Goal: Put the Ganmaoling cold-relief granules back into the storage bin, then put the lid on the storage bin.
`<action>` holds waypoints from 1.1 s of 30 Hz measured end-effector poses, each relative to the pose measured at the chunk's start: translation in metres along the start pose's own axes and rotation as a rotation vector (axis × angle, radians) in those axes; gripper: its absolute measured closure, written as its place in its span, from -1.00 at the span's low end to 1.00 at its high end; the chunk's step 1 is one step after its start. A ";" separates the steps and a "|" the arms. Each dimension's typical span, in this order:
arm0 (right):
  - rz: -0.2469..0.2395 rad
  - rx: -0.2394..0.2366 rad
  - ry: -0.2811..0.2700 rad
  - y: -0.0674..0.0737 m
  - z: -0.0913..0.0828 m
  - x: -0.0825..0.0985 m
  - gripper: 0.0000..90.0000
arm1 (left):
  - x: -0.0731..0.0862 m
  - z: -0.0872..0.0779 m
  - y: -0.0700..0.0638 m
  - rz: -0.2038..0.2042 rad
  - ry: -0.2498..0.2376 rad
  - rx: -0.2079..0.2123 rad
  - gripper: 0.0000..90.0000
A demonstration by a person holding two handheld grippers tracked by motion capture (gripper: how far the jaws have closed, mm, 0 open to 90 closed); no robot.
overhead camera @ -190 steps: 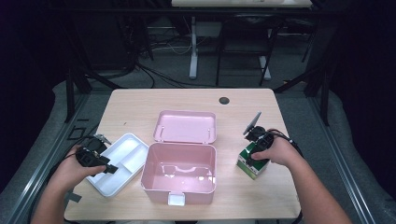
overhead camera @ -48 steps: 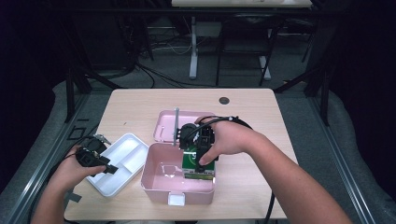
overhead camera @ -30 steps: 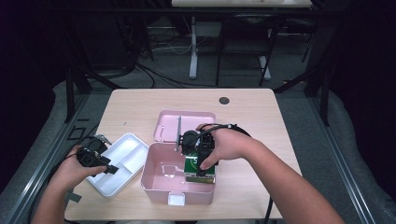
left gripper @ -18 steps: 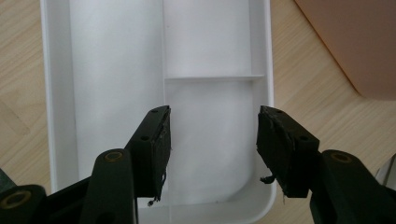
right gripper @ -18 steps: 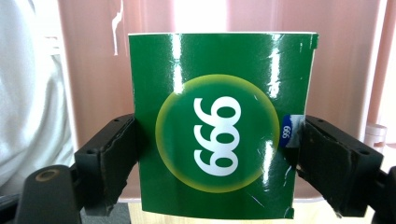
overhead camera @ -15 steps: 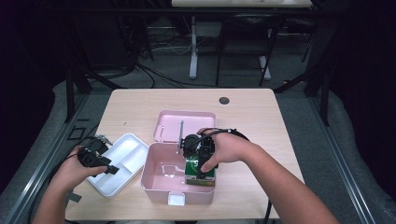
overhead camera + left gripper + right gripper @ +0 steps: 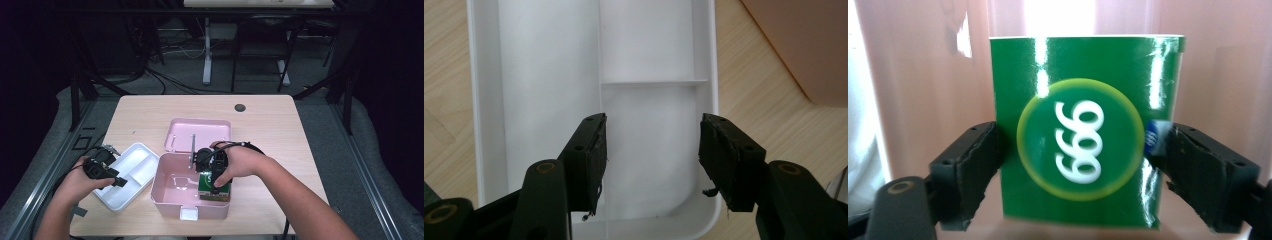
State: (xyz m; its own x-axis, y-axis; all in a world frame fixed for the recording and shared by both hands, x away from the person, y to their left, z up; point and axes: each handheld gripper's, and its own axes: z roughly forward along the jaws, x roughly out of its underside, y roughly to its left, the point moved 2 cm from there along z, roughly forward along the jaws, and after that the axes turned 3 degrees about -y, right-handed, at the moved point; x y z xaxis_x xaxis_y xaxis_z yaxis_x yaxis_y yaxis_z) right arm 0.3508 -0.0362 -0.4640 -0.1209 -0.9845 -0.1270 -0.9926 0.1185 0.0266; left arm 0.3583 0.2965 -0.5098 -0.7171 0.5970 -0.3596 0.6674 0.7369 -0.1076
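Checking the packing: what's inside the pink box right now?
A green carton marked 999 sits at the right of the pink box, between the right gripper's jaws. The floor under the carton is hidden.

A green box [image 7: 1083,130] carried the white figures "999", seen upside down in the right gripper view, set inside a darker green disc ringed in yellow-green. A small blue-and-white mark sat at the box's right edge, too blurred to read. No other lettering was legible anywhere on the table.
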 end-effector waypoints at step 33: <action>0.126 0.109 -0.115 0.004 -0.033 0.047 -0.31 | -0.001 -0.001 0.005 0.037 -0.029 -0.092 -0.03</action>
State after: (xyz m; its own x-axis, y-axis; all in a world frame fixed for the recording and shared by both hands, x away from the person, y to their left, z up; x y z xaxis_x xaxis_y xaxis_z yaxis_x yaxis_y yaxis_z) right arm 0.3416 -0.0865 -0.4374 -0.2384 -0.9404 -0.2424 -0.9642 0.2591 -0.0569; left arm 0.3624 0.3001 -0.5089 -0.6856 0.6159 -0.3881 0.6709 0.7415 -0.0087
